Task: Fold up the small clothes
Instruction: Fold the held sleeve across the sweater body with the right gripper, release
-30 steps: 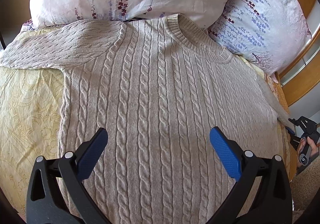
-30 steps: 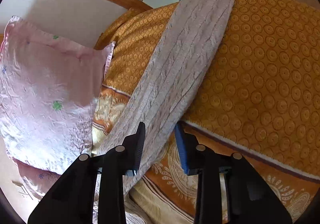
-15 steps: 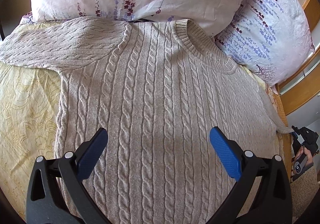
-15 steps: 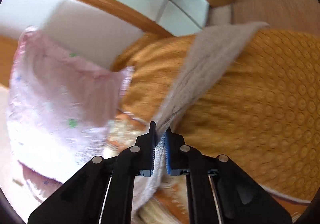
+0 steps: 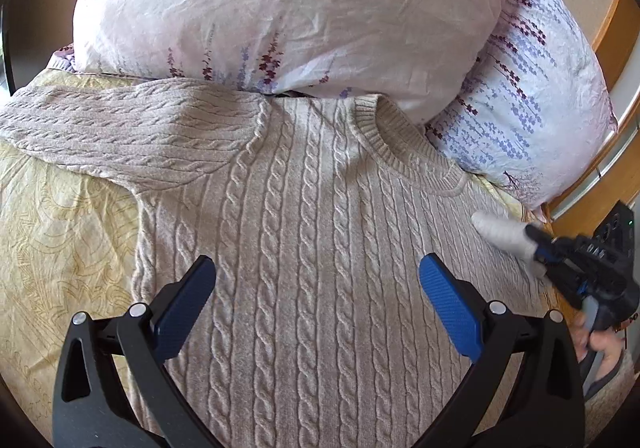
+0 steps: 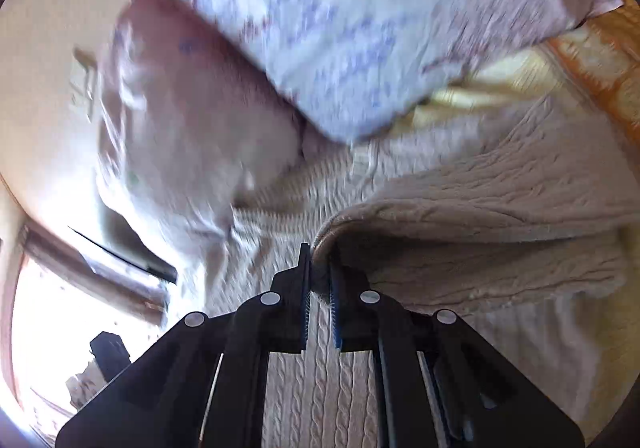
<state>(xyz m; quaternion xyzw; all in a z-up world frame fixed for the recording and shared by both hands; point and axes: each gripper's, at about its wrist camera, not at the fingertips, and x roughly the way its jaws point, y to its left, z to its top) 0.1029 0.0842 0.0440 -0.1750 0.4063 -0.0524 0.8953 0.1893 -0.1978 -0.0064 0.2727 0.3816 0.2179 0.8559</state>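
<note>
Sweater (image 5: 312,248) lies flat on the bed (image 5: 60,248), front up, its cable-knit body spread across the yellow patterned bedspread and its round collar (image 5: 404,152) just under the pillows; we see one sleeve (image 5: 132,136) stretched out to the left of the left wrist view, resting on the bedspread; a pale pink pillow (image 5: 280,8) sits at the head of the bed, and a second pillow with purple flowers (image 5: 540,100) lies beside it on the right, partly tucked under the first. Our left gripper (image 5: 316,300) hovers over the sweater's lower body with its blue fingers (image 5: 450,312) spread wide, nothing between them. Our right gripper (image 6: 319,300) has its fingers pressed together on the cuff of the other sleeve (image 6: 480,240); that sleeve is lifted off the bed and drapes over the sweater's body from the right; in the left wrist view the same gripper appears at the right edge, a hand (image 5: 600,344) wrapped around its handle. The right wrist view is blurred.
</note>
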